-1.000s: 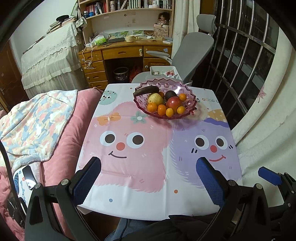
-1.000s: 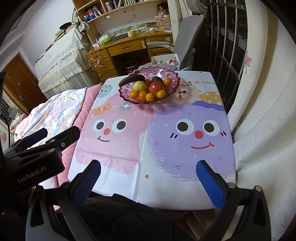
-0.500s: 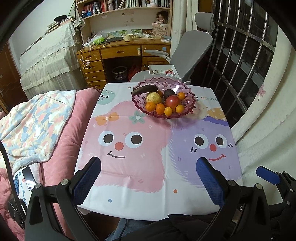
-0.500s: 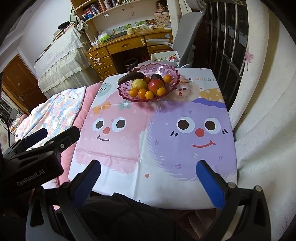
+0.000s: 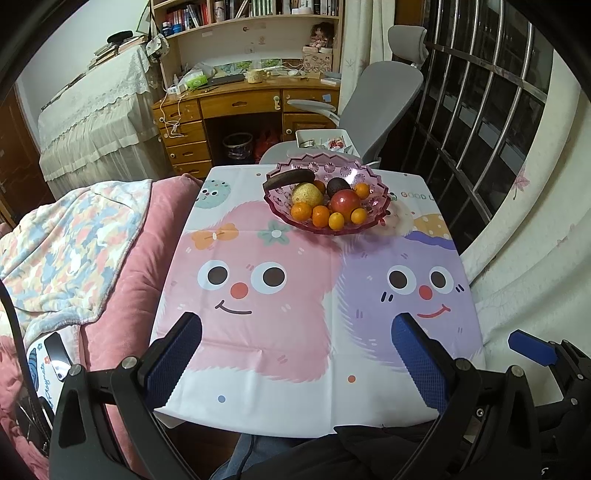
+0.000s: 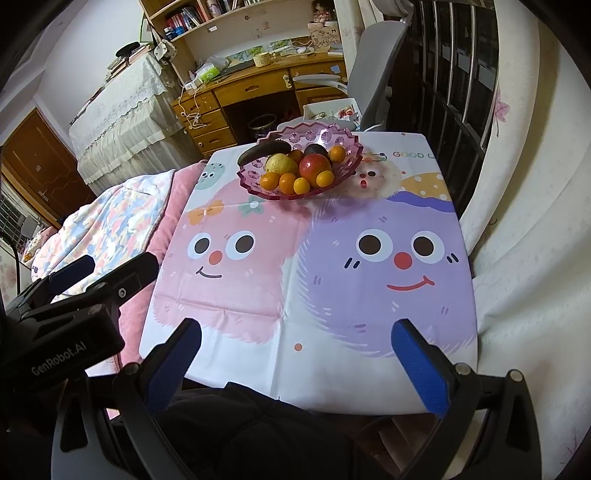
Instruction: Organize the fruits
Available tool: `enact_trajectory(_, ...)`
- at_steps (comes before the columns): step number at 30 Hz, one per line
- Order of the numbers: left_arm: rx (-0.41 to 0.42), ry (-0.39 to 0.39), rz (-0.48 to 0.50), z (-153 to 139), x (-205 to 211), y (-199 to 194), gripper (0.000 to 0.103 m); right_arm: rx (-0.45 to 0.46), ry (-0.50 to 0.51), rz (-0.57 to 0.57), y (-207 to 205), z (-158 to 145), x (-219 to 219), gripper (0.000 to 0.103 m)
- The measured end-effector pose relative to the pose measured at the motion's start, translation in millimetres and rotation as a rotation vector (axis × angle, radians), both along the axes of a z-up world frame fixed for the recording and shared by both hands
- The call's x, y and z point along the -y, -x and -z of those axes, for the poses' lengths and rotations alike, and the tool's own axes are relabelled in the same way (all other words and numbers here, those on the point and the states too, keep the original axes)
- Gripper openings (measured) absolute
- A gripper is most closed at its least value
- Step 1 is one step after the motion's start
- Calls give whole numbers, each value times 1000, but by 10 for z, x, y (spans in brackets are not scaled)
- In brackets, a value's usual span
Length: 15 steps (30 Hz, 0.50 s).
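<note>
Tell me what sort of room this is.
Most likely a bedroom or study at home: a wooden desk under bookshelves, a grey office chair, and bedding beside the cartoon-cloth table holding the fruit bowl.

translucent pink bowl (image 5: 373, 181) holds orange tangerines (image 5: 320, 215), a red apple (image 5: 345, 201), a yellow pear (image 5: 307, 194); tablecloth (image 5: 295, 314) shows pink and purple cartoon faces.

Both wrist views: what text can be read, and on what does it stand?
"GenRobot.AI": body of the left gripper.
"GOOD L", cut off at the edge: tablecloth.
"M": small box on the desk.
Book spines on the shelf and print on the pouch: too small to read.
</note>
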<state>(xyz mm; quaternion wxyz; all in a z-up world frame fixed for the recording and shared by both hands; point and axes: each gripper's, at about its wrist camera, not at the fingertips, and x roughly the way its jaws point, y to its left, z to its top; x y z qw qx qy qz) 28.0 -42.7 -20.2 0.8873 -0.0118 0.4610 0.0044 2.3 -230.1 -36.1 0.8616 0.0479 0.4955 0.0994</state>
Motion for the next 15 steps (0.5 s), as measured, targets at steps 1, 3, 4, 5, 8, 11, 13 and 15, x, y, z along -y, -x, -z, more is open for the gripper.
enact_trajectory(1,-1,0,0,1,1,-1,102,0,0,-1,-2,0,-2,103)
enact_trajectory(3,0,-1,0,-2,-2,3,102,-1,0,0,-1,-1,0,103)
enact_trajectory(4,0,-1,0,0,-4,2,102,-2,-1,0,-2,-1,0,103)
enact_trajectory(5,-1,-1,0,-1,-2,4,102,-2,0,1,-3,-2,0,103)
enact_trajectory(8,0,0,-2,0,-9,4,102,-2,0,1,-4,-2,0,103)
enact_trajectory(11,-1,0,1,1,-7,2,102,-3,-1,0,-9,-2,2,103)
enact_trajectory(13,-1,-1,0,1,-10,4,102,-4,0,0,-11,-2,1,103)
enact_trajectory(15,1,0,1,1,-11,2,102,-5,0,0,-11,-2,-1,103)
